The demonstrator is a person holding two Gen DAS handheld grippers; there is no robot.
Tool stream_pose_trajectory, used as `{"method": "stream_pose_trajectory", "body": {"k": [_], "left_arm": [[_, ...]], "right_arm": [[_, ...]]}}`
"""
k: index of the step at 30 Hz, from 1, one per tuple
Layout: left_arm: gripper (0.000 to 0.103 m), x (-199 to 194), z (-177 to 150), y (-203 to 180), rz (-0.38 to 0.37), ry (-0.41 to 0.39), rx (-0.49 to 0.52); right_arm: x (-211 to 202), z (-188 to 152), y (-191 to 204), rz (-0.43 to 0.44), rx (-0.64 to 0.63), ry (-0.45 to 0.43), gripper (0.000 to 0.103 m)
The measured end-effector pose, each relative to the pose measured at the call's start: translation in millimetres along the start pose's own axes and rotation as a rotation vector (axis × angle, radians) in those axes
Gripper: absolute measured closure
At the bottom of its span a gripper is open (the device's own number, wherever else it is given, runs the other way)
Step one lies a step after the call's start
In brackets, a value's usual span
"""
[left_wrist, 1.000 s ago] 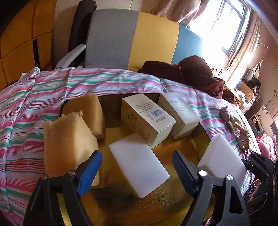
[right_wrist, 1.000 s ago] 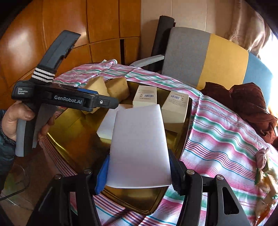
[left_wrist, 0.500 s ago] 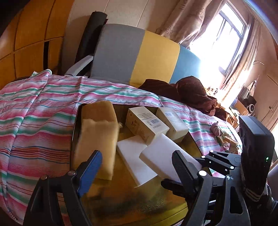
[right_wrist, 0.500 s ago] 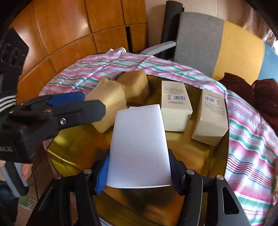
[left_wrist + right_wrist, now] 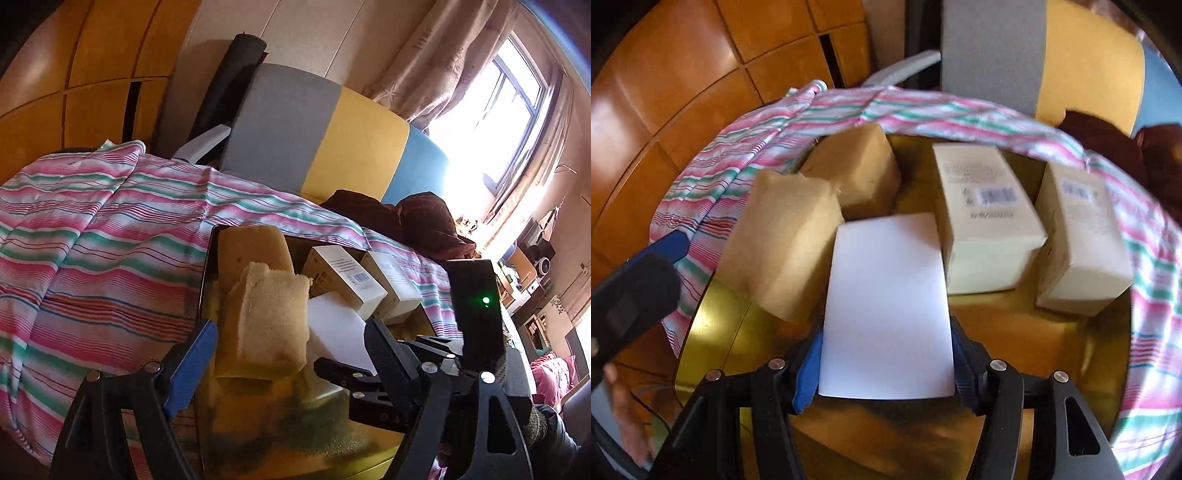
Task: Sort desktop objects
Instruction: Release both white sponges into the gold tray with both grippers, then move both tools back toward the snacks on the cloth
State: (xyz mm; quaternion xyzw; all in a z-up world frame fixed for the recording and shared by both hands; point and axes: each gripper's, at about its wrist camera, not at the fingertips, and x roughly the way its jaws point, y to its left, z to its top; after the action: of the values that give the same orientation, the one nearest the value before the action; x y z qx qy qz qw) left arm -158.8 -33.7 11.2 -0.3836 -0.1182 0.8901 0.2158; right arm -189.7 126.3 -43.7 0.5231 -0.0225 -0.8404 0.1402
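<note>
While the right gripper [image 5: 886, 363] is clamped on the near end of a white foam block [image 5: 886, 306], its blue and black fingers pressed against the block's two long sides, the block sits over the middle of a gold metal tray [image 5: 1052, 343] with its long axis running straight away from the camera toward the tray's far rim; whether its far end touches the tray floor cannot be told; on the tray to the left are two tan sponges, the nearer sponge [image 5: 783, 251] just beside the block and the farther sponge [image 5: 855, 173] behind it, and to the right lie two cream cartons, a barcoded carton [image 5: 986, 225] next to the block and a second carton [image 5: 1082, 240] near the right rim, both lengthwise in the same direction as the block; the left gripper [image 5: 291, 354] has its jaws spread wide apart and holds nothing, with the nearer sponge [image 5: 271, 321] seen between its fingers but touched by neither; the tray rests on a pink, green and white striped cloth [image 5: 92, 240] that drapes over the surface; behind it stand a chair back in grey, yellow and blue panels [image 5: 325, 136], a dark maroon garment [image 5: 406, 218], orange wooden wall panels [image 5: 683, 74], and a bright curtained window [image 5: 498, 110].
</note>
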Motion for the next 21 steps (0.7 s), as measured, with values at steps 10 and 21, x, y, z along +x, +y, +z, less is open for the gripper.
{"method": "stream_pose_trajectory", "body": {"k": [10,21], "left_arm": [[0.022,-11,-14,-7,-0.075,0.026,-0.022],[0.025,11,-28,-34,-0.128,0.152,0.052]], "right_arm": [[-31,-19,-30,0.069,0.089,-0.097,0.027],[-38,-43,-16,0.081,-0.101,-0.041,0.043]]}}
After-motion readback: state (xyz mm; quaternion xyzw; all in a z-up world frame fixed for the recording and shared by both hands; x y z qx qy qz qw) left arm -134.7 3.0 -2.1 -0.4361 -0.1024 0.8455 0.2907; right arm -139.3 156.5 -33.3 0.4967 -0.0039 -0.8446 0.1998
